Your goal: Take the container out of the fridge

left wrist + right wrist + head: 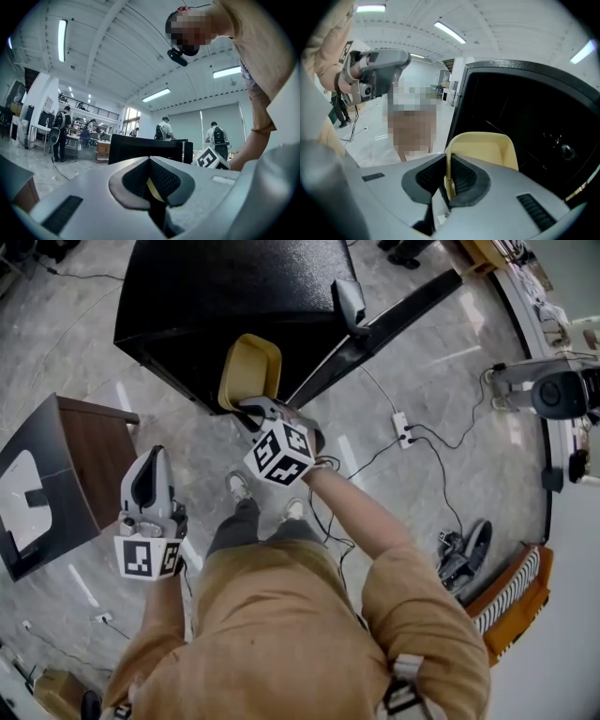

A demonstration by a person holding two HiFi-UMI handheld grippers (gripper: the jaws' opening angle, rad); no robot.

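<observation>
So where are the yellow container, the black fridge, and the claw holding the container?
yellow container [251, 367]: head view, its inside bottom.
black fridge [216, 296]: head view, its top face.
right claw [449, 178]: right gripper view, midway between fingertips, clamping the rim.

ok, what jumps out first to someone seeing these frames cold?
The yellow container, pinched by its rim in the right gripper, is held at the open front of the black fridge, whose door stands wide. The left gripper hangs empty at the person's left side, jaws together.
</observation>
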